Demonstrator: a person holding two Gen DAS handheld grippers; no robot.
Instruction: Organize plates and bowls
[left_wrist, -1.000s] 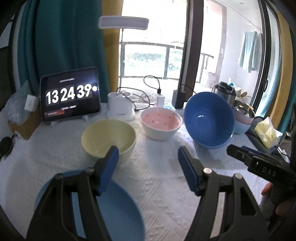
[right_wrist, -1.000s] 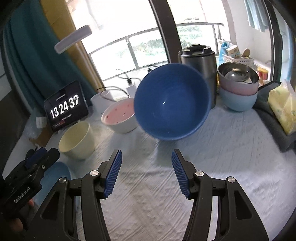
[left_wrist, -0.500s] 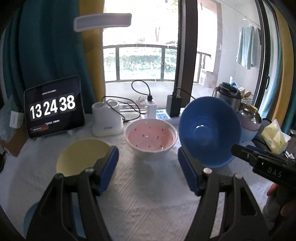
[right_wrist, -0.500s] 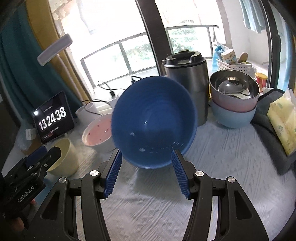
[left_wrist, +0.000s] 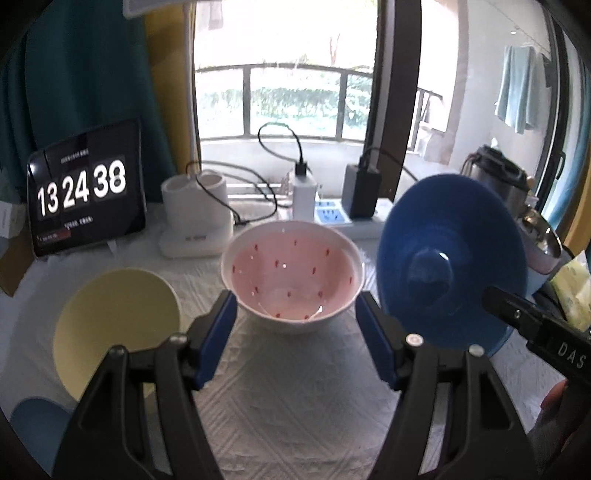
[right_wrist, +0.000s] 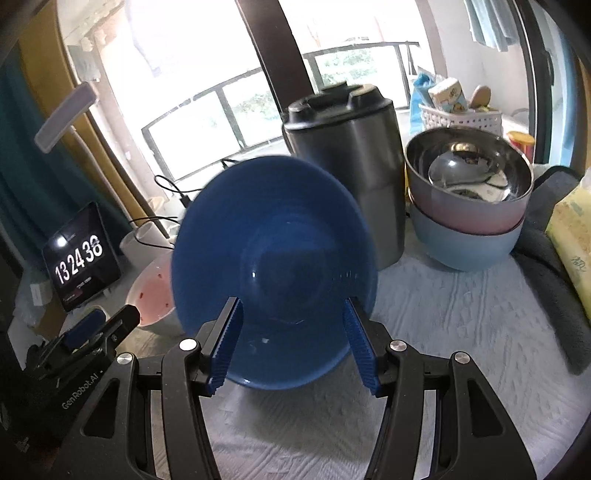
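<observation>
Four bowls sit apart on the tabletop (left_wrist: 295, 406): one pink bowl (left_wrist: 293, 277), one yellow bowl (left_wrist: 116, 325), two blue. Two more are stacked far right. The left claw (left_wrist: 295, 332) and the right claw (right_wrist: 291, 341) both stand wide, holding nothing.

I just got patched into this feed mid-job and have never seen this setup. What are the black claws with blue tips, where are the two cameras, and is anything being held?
No robot here: a person holds a two-finger gripper in each hand, with a fisheye camera on each looking along its fingers. The left view shows the left gripper open, framing a pink bowl, with a yellow bowl beside it. The right view shows the right gripper open around the near edge of a tilted blue bowl; its pads do not look pressed on it. Behind stand a dark jug, stacked bowls and a clock screen, all on a white cloth. Nothing is held.
</observation>
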